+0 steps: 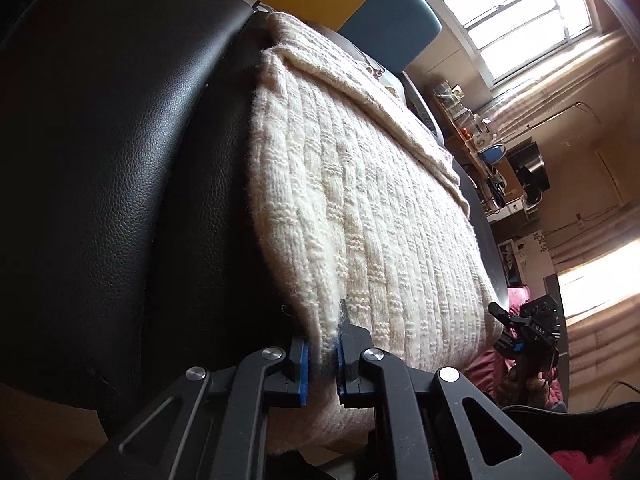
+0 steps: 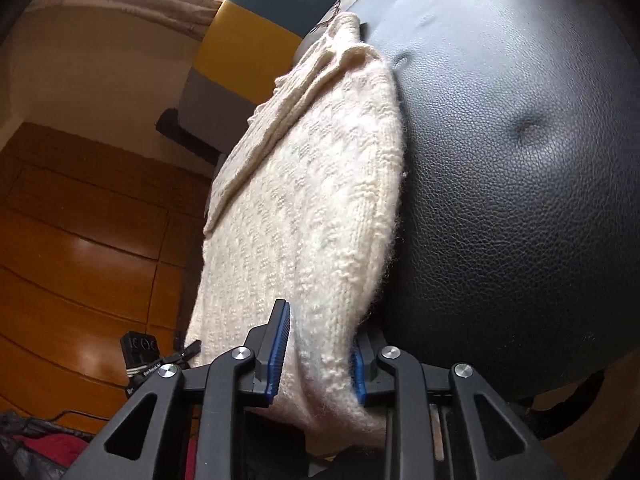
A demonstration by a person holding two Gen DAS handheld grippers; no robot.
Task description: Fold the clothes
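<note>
Left wrist view: the left gripper (image 1: 322, 364) has its jaws pinching the near edge of a cream knitted sweater (image 1: 360, 200), a thin bunch of wool squeezed between the blue pads. The sweater lies already partly folded on a black leather seat (image 1: 120, 160), with a folded-over layer along its far side. The other tool shows at the sweater's near corner to the right.

Right wrist view: the right gripper (image 2: 316, 360) has its jaws closed on a thicker roll of the same sweater (image 2: 304, 220) at its near edge, close to where the wool meets the black leather seat (image 2: 520, 160). The left tool is visible beyond, at the opposite near corner.

The knit looks thick, soft and limp, with some weight; it will likely sag and stretch between the two grips rather than hold a line. The fuzzy wool should not slip from the pads. Holding both near corners through all layers seems the sound place for carrying the edge over.
</note>
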